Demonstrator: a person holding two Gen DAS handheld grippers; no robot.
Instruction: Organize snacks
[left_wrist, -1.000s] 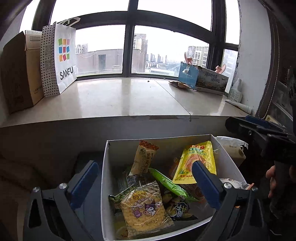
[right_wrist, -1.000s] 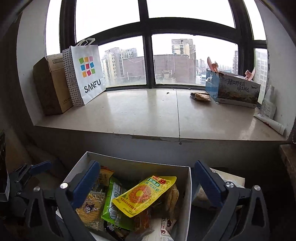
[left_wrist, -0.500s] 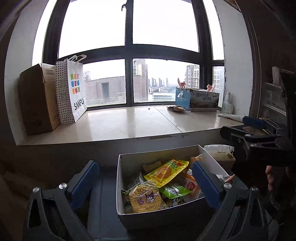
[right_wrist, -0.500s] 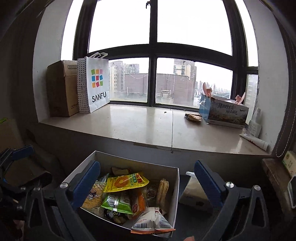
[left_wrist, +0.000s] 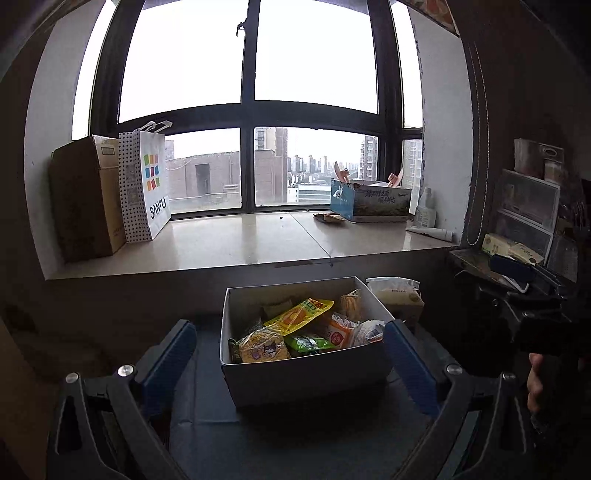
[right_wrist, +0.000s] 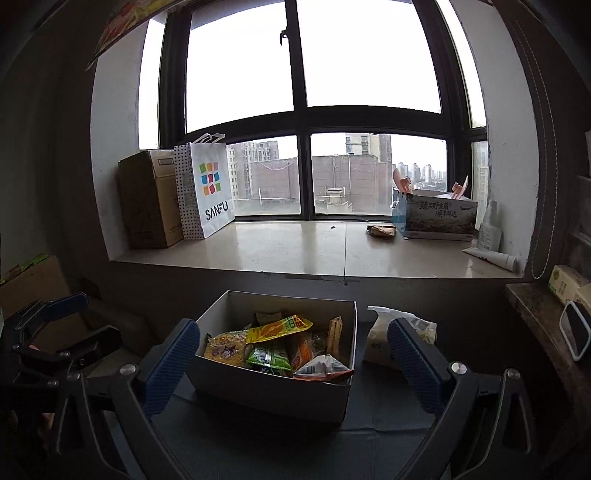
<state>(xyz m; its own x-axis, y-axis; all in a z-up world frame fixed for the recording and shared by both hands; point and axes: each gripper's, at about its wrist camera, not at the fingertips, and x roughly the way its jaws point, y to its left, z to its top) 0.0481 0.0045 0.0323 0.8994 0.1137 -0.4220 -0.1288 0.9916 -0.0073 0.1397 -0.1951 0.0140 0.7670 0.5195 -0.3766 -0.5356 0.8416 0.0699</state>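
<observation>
While both are spread wide and nothing is pinched, the left hand-held gripper (left_wrist: 291, 350) and right hand-held gripper (right_wrist: 293, 350) are held near the snack box (left_wrist: 306, 376), which is set on the dark worktop (left_wrist: 295, 443) below the windowsill (left_wrist: 251, 240), with a white bag (right_wrist: 384, 343) just right.

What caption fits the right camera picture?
Open right gripper facing a box full of snacks below the window sill.

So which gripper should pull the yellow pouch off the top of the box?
Probably the right gripper: open, its view centres the yellow pouch. The left gripper, also open, sees the snack box equally well, so it's close.
</observation>
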